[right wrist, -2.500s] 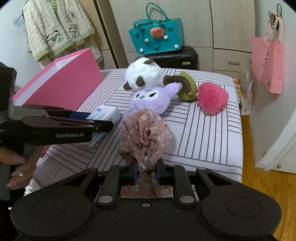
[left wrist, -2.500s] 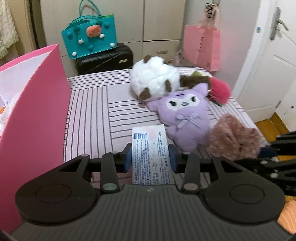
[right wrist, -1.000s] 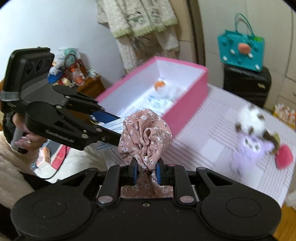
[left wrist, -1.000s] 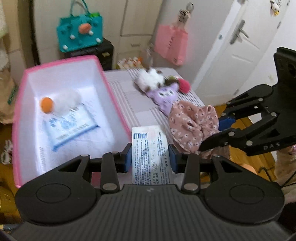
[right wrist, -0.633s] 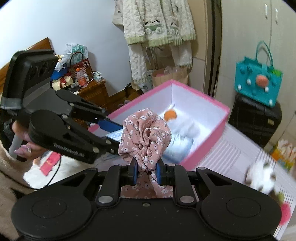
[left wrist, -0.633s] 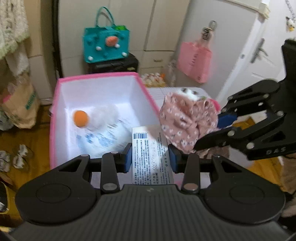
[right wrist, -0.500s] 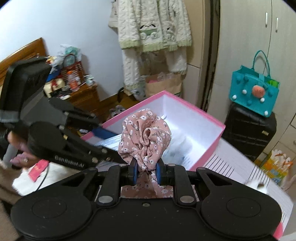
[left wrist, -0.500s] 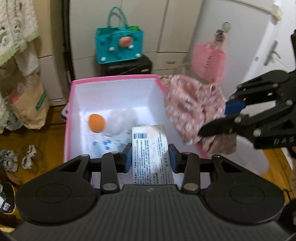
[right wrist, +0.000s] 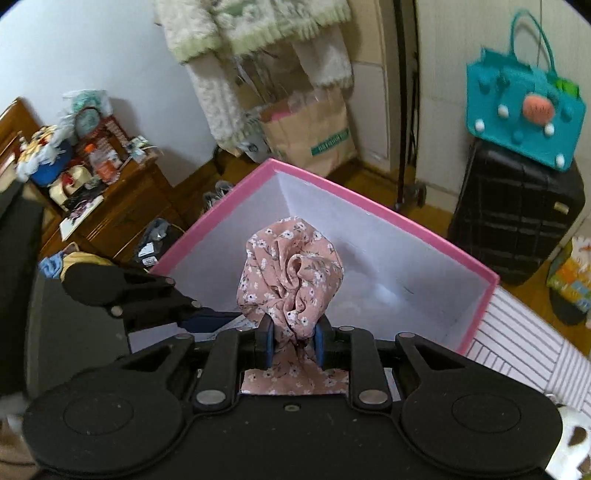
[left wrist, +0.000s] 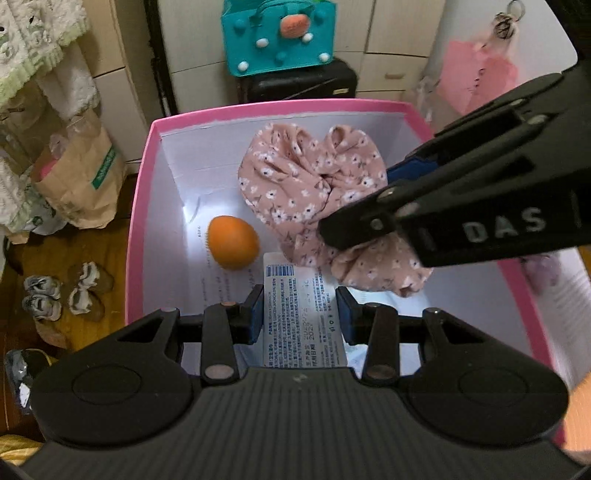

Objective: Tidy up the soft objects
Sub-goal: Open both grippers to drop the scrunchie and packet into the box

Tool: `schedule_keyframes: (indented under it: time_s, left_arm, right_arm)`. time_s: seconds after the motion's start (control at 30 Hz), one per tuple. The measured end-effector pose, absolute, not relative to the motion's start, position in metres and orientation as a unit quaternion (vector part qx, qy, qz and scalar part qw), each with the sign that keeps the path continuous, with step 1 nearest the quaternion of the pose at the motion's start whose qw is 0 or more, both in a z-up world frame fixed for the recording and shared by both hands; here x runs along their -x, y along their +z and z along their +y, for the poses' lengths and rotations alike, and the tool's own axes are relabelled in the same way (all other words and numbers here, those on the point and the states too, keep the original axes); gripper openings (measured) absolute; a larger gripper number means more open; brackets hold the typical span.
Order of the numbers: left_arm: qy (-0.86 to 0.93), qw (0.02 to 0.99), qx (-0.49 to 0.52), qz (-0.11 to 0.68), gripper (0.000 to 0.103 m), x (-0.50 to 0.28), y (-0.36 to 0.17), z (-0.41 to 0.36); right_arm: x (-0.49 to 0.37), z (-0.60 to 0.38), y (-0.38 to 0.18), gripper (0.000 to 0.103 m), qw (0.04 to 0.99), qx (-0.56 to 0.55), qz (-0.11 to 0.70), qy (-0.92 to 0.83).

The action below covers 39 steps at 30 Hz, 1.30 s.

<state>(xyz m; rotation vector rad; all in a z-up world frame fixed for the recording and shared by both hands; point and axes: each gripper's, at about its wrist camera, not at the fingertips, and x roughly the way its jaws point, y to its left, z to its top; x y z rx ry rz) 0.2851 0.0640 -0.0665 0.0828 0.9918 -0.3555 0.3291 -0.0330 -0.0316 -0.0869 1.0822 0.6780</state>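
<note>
A home bedroom: striped bed [right wrist: 517, 343], wardrobe doors [left wrist: 399, 26], hanging knitwear [right wrist: 251, 33], cluttered wooden dresser [right wrist: 110, 199].

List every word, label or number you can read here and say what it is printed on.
"DAS": white letters on the right tongs.
Tissue pack in the left tongs: barcode and fine print, too small to read.
Brown paper bag: green label, blurred.
Pink box: floor print, unreadable.
</note>
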Motion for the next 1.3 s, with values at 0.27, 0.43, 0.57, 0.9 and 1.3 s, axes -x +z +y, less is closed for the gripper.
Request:
schedule_keyframes:
  time_s: [0.27,0.43,0.57,0.9,1.3]
  left_arm:
    - [-0.155,0.846,-0.002,0.511,0.04,-0.313,-0.077,0.068]
    - [-0.15,0.848,-0.007,0.508,0.043,-0.311,-0.079,0.064]
    - [-0.142,0.855,-0.018,0.498,0.055,-0.308,-0.081,0.059]
    - [-0.148,0.876,-0.052,0.455,0.063,-0.27,-0.047,0.062]
    - [-0.145,0.899,-0.074,0.405,0.07,-0.211,0.002,0.076]
  right_arm:
    - [-0.345,-0.017,-0.046,0.052,0.806,0.08,0.512,0.284]
    - [-0.342,-0.022,-0.04,0.064,0.814,0.084,0.502,0.28]
    - [-0.333,-0.032,-0.028,0.067,0.825,0.08,0.487,0.276]
    - [-0.293,-0.065,0.008,0.067,0.851,0.057,0.439,0.283]
    - [-0.219,-0.094,0.043,0.067,0.866,0.053,0.391,0.307]
